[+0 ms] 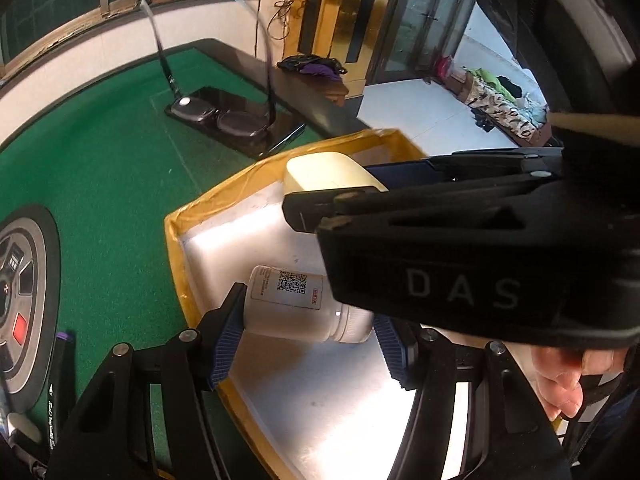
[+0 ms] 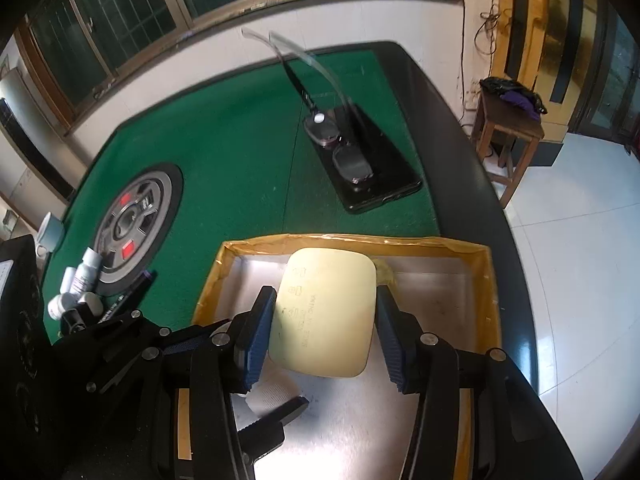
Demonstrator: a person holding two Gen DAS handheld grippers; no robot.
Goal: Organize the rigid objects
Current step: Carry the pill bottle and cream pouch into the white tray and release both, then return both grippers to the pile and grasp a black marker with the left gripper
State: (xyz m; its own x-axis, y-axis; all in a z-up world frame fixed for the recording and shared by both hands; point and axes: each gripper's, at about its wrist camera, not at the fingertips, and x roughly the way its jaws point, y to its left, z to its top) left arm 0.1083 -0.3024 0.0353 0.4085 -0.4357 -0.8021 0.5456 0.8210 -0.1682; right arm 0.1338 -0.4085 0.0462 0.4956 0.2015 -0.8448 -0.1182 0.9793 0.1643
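the left gripper (image 1: pixel 308 328) holds a white bottle (image 1: pixel 304 304) on its side, over the yellow-edged box (image 1: pixel 176 240) on the green counter (image 1: pixel 120 160). the right gripper (image 2: pixel 324 332) holds a cream case (image 2: pixel 326 312) over the same box. glasses (image 2: pixel 340 148) lie on a black phone (image 2: pixel 384 168) nearby.

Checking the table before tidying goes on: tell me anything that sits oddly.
The eyeglasses lie lens-down on the black phone, temples sticking up in the air, instead of folded flat. Nothing looks spilled or broken.
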